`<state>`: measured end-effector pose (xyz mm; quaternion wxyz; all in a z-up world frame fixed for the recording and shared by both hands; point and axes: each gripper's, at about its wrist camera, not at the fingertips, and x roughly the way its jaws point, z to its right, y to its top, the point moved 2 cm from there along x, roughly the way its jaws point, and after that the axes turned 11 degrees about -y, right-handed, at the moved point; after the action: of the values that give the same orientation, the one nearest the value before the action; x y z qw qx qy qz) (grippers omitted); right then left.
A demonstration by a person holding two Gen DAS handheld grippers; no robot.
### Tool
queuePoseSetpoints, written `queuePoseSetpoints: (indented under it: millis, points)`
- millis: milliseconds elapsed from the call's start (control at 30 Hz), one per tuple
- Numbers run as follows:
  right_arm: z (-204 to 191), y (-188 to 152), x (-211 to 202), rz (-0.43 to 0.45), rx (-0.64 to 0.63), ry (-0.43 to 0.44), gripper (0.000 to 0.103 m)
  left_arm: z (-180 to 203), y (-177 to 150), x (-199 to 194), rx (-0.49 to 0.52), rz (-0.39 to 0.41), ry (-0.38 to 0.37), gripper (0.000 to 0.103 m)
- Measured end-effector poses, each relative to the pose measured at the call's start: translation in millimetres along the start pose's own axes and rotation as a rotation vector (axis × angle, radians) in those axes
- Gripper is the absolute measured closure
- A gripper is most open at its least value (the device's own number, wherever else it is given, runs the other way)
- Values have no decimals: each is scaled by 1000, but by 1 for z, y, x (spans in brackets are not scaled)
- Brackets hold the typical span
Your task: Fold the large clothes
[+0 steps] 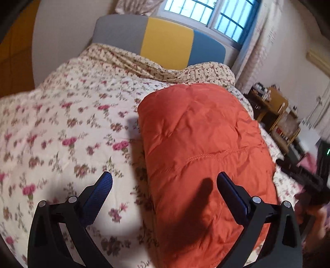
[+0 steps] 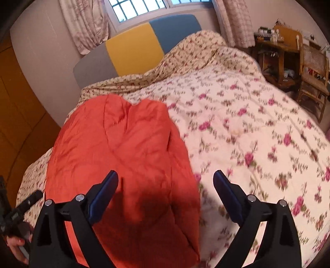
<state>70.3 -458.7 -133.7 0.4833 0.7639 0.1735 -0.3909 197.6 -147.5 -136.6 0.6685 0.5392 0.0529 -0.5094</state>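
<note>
An orange padded garment lies folded into a long bundle on the floral quilt. It also shows in the right wrist view, on the quilt. My left gripper is open and empty, held above the garment's near left edge. My right gripper is open and empty, held above the garment's near right edge. Neither gripper touches the cloth. The other gripper and hand show at the right edge in the left view and at the lower left in the right view.
A grey, yellow and blue headboard stands at the far end under a barred window. A wooden table and chair stand beside the bed. An orange-brown wardrobe is at the left.
</note>
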Motion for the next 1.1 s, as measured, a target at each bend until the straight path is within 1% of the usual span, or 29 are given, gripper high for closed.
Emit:
queuePoseSetpoints:
  millis: [100,267,333,400,467,567,667,800,833,933,967,1033,1100]
  points:
    - [2,-10,9,-54,21,22,10,-6,-1,-2,-34,-15,-27,3]
    - [4,-9,25,-117,66,65,9,-4,1,5,-55,-57,-93,3]
    - [5,-6,30,-135,68,66,6,0,2,9,-41,-74,-117,3]
    - [5,-5,35,-163,59,67,3,5,2,13,-15,-83,-125,3]
    - [4,-3,40,-188,52,76,3,9,2,17,10,-90,-137,3]
    - [5,-1,43,-205,39,104,3,15,-3,32,33,-143,-162,3]
    - [6,-2,47,-224,45,152,3,14,-7,42,13,-169,-202,3]
    - [6,-5,60,-278,86,265,4,12,-8,44,-21,-166,-227,3]
    - [8,-5,66,-300,117,305,4,13,-7,45,-28,-168,-228,3]
    - [9,-2,72,-292,144,346,4,19,-5,48,-44,-179,-214,3]
    - [7,-1,72,-292,138,353,5,20,-4,49,-44,-182,-211,3]
    - [3,1,73,-286,125,360,10,26,-4,51,-29,-190,-193,3]
    - [2,1,71,-275,121,380,22,31,-5,49,-3,-181,-180,3]
